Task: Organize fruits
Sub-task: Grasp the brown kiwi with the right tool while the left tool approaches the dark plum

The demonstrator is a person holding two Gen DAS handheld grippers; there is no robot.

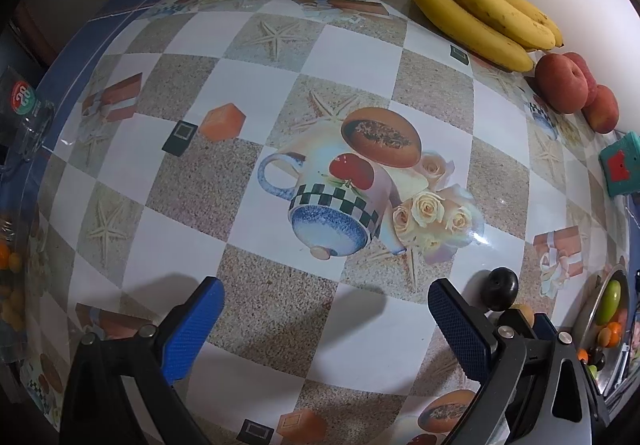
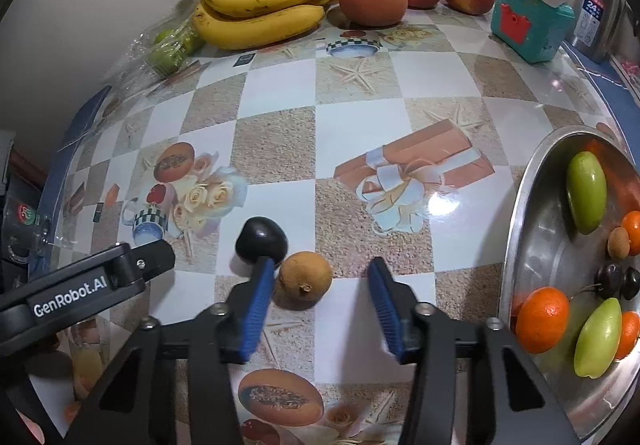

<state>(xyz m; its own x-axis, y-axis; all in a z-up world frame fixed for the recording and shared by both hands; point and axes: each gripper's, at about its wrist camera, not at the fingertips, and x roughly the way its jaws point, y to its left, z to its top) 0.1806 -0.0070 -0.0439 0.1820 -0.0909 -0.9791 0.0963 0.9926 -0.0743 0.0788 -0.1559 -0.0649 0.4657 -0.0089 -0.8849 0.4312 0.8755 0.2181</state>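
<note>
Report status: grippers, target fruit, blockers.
Left gripper open, empty, over bare tablecloth. Right gripper open around the small brown fruit, pads not gripping. Black plum sits close behind its left finger; steel bowl to the right.

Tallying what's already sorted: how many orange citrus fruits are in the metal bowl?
3 visible in the metal bowl: a large one near its front rim, one at the right edge beside a small brown fruit, one partly behind a green fruit. More may be hidden off-frame.
</note>
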